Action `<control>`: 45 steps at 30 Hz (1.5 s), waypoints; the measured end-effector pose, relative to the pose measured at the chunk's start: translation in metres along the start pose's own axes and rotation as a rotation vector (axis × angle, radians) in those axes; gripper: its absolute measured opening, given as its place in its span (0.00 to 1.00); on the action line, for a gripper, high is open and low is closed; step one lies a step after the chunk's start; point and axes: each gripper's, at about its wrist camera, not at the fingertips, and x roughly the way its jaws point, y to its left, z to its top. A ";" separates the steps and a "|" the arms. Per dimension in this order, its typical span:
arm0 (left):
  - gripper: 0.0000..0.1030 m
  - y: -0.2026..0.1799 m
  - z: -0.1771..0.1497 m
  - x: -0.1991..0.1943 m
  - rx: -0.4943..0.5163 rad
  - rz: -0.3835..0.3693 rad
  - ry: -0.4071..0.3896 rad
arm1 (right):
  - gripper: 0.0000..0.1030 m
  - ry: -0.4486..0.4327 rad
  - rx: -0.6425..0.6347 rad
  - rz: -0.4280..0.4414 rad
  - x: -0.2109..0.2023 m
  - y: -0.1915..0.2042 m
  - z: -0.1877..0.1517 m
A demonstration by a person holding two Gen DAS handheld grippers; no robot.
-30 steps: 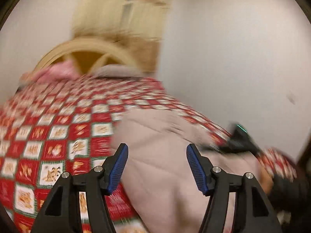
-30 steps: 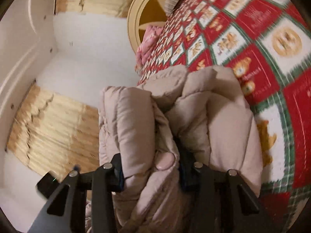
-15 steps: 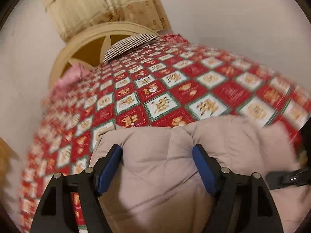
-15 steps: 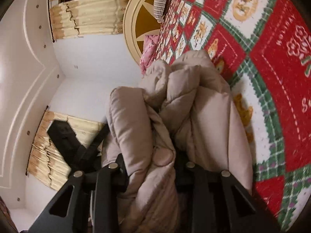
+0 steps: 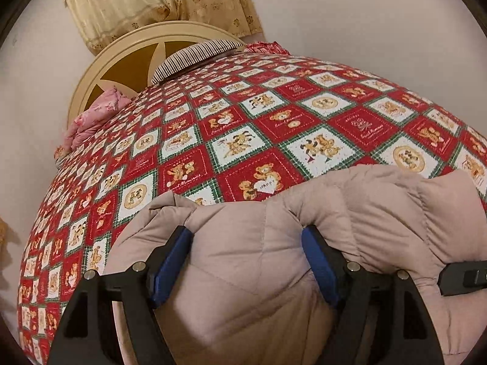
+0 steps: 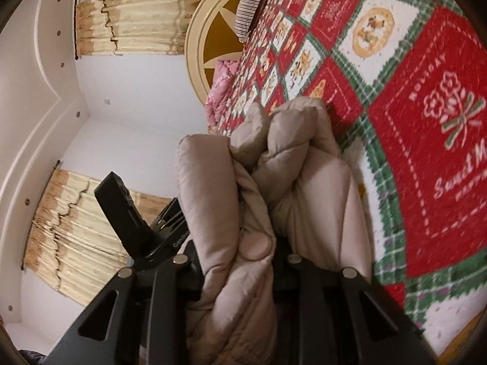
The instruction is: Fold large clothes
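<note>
Here, closest to the cameras, the left gripper stands wide, its blue pads pressed into a thick fold of the beige padded coat. The right gripper is clamped tight on a bunched edge of the same coat, and its fingers are mostly hidden by the fabric. The coat lies at the near edge of the bed, on the red patchwork bedspread with teddy bears. On its squares I can read "HOLIDAY" and "Sweet M", the rest is cut off. Farther, a striped pillow and a pink cloth lie by the round cream headboard. Behind hang yellow curtains.
</note>
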 end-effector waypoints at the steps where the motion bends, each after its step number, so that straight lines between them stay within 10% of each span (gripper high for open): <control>1: 0.74 -0.001 -0.001 0.000 0.003 0.001 0.000 | 0.26 0.000 -0.006 -0.012 0.000 0.001 0.000; 10: 0.74 -0.007 -0.004 -0.006 0.037 0.025 -0.020 | 0.53 -0.026 -0.192 -0.253 -0.044 0.051 -0.019; 17: 0.74 -0.007 -0.003 -0.005 0.052 0.045 -0.025 | 0.54 -0.079 -0.401 -0.417 -0.086 0.098 -0.038; 23: 0.74 -0.008 -0.003 -0.005 0.053 0.045 -0.025 | 0.70 -0.002 -0.491 -0.386 -0.073 0.115 -0.061; 26: 0.74 -0.008 -0.002 -0.005 0.053 0.044 -0.024 | 0.50 0.002 -0.426 -0.465 -0.067 0.093 -0.063; 37: 0.74 -0.012 -0.004 -0.007 0.077 0.044 -0.031 | 0.46 -0.047 -0.208 -0.334 -0.063 0.026 -0.089; 45: 0.74 -0.015 -0.006 -0.010 0.086 0.069 -0.043 | 0.67 0.021 -0.387 -0.517 -0.075 0.084 -0.068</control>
